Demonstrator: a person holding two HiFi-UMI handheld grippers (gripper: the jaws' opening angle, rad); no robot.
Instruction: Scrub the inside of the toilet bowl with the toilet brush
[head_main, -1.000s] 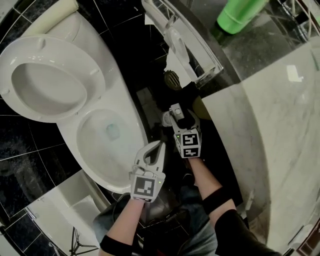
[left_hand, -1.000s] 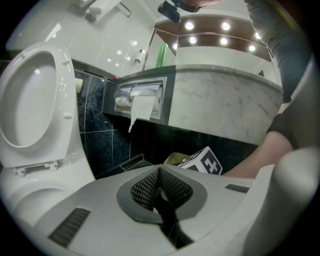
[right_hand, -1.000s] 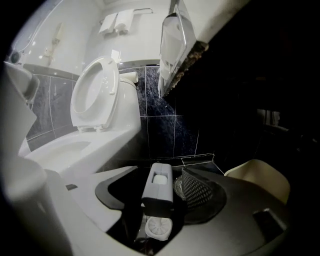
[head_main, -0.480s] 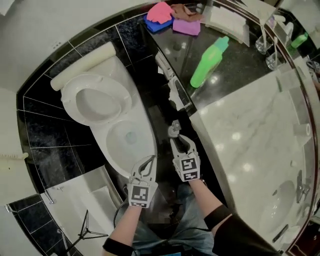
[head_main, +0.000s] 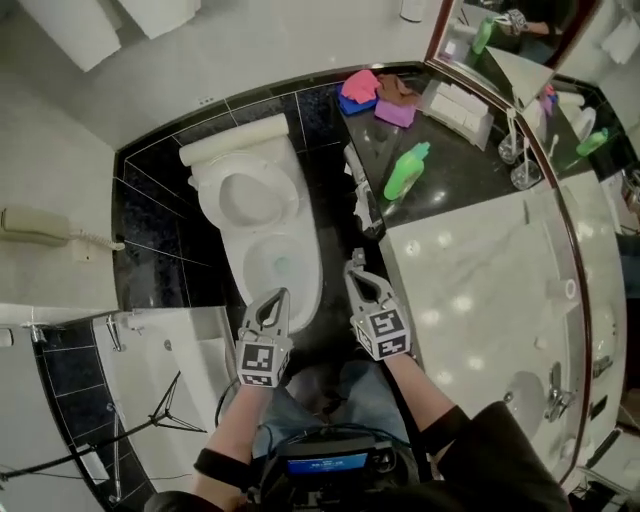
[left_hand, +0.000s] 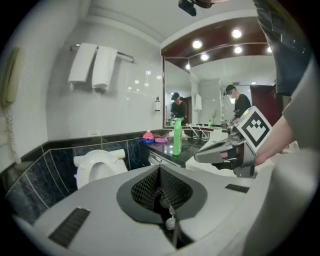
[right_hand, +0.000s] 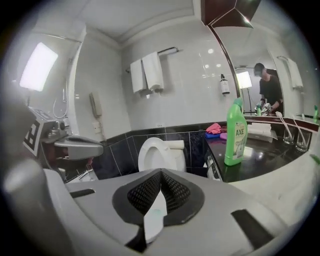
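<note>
The white toilet (head_main: 300, 290) stands with its seat and lid up (head_main: 247, 195) against the black tiled wall, its bowl (head_main: 280, 265) open. It also shows in the left gripper view (left_hand: 97, 167) and the right gripper view (right_hand: 157, 152). My left gripper (head_main: 275, 297) (left_hand: 161, 190) hangs high over the bowl's near rim, shut and empty. My right gripper (head_main: 355, 265) (right_hand: 159, 192) is held beside it, over the dark floor between toilet and counter. Its jaws have just closed, with nothing between them. I cannot make out the toilet brush.
A green bottle (head_main: 405, 172) (right_hand: 235, 132) stands on the black counter (head_main: 450, 150), with pink and purple cloths (head_main: 375, 95) behind it. The marble vanity (head_main: 480, 290) runs along the right. A bathtub (head_main: 150, 370) lies on the left. Towels (right_hand: 147, 75) hang on the wall.
Both grippers have risen well above the toilet, and the view has pulled back with them. The right gripper's jaws, open by the floor beside the toilet, are now shut and empty.
</note>
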